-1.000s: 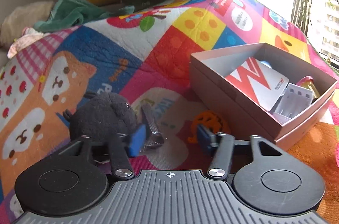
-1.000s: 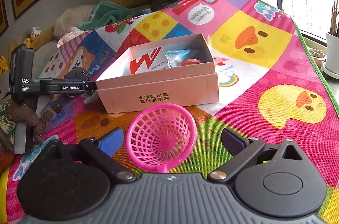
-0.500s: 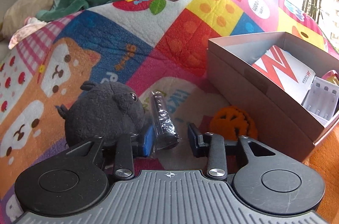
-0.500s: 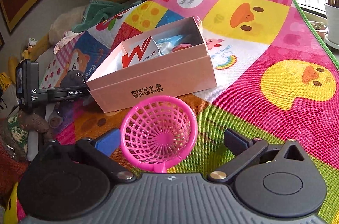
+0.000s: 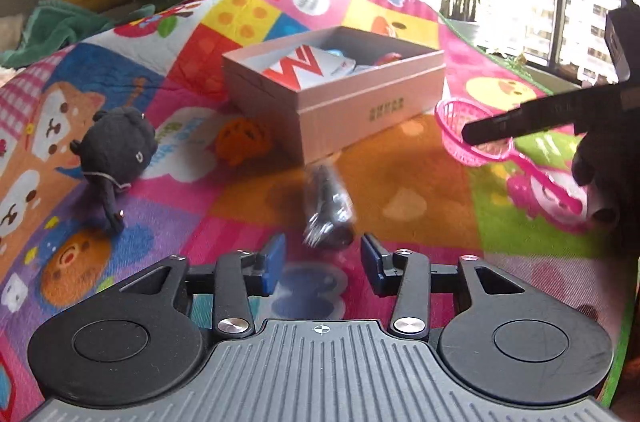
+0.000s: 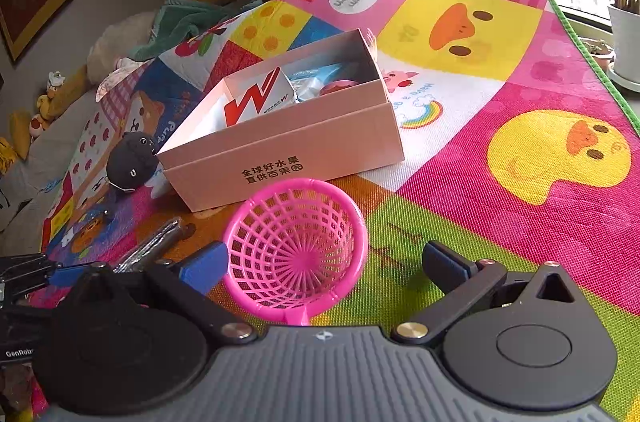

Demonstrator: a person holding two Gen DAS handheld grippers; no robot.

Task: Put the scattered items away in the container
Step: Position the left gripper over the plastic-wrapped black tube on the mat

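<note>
A pink cardboard box (image 5: 340, 102) (image 6: 288, 154) holds a white card with a red W and other items. My left gripper (image 5: 322, 262) is open; a plastic-wrapped dark item (image 5: 328, 210) (image 6: 154, 248) lies blurred on the mat just ahead of its fingertips, not held. A black plush (image 5: 116, 150) (image 6: 132, 162) and an orange toy (image 5: 240, 140) lie left of the box. My right gripper (image 6: 324, 264) is open around a pink mesh basket (image 6: 296, 246) (image 5: 466, 134), without clamping it.
A colourful play mat (image 6: 520, 110) covers the floor. A green towel (image 5: 60, 26) and cushions lie at the far left. Windows and a potted plant (image 6: 624, 34) are to the right. The right tool's arm (image 5: 540, 114) crosses the left wrist view.
The wrapped item has left the left gripper's jaws and now lies on the mat nearer the box's front. The left gripper pulled back and turned right; its jaws widened. The right gripper moved closer over the basket.
</note>
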